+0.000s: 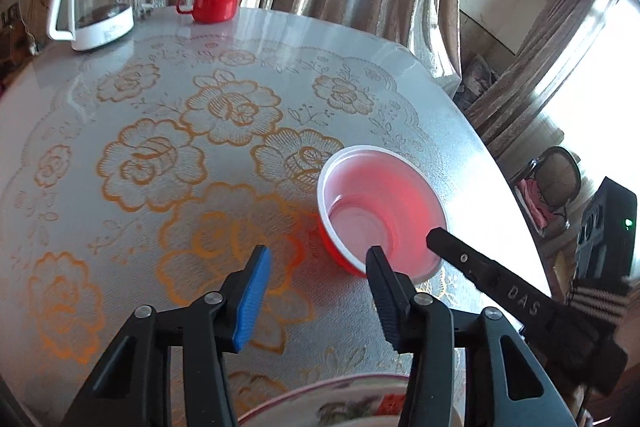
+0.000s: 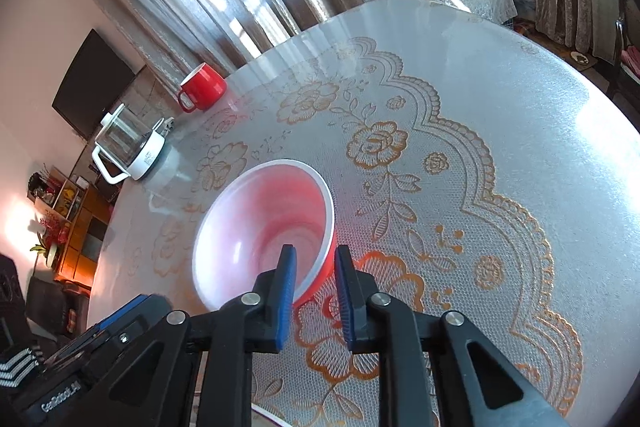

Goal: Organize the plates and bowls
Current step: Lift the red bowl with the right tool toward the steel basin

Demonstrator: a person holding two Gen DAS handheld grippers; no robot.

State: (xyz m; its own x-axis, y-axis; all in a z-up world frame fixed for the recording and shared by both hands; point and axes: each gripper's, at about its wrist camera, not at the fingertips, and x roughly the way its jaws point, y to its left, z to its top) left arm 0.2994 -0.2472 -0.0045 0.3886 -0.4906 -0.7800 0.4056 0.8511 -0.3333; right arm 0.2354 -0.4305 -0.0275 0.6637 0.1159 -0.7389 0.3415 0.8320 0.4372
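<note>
Red bowl (image 2: 264, 235), white inside, standing on the lace-patterned table (image 2: 520, 99) near the edge closest to the person. The right gripper (image 2: 315, 297) straddles the bowl's near wall: 1 blue pad sits inside the rim and the other outside, with a narrow gap between them. Whether the pads already pinch the wall cannot be told; the rim looks close to the inner pad, while the outer pad shows clear space. A rim straddle is probably chosen because the thin, flared wall offers the only edge that 2 fingers can clamp.

The left gripper (image 1: 318, 293) hangs just beside the bowl (image 1: 380, 207) with its fingers spread wide and nothing between them. In the left wrist view, 1 dark finger of the right gripper (image 1: 452, 247) reaches over the bowl's rim. The left tool seems held back to leave room, perhaps ready for the patterned plate (image 1: 340, 399), whose rim shows at the bottom edge below it; a likely aim is to set the bowl on or beside that plate.

A red mug (image 1: 212, 1) and a glass kettle (image 1: 94, 7) with a white base stand together at the far edge of the table, well apart from the bowl.

Legible writing: "DAS" on the right gripper's body in the left wrist view, and a blurred light-coloured line on the left tool's housing in the right wrist view, reading roughly "GenRobot.AI". The small print on the kettle's base is unreadable.
</note>
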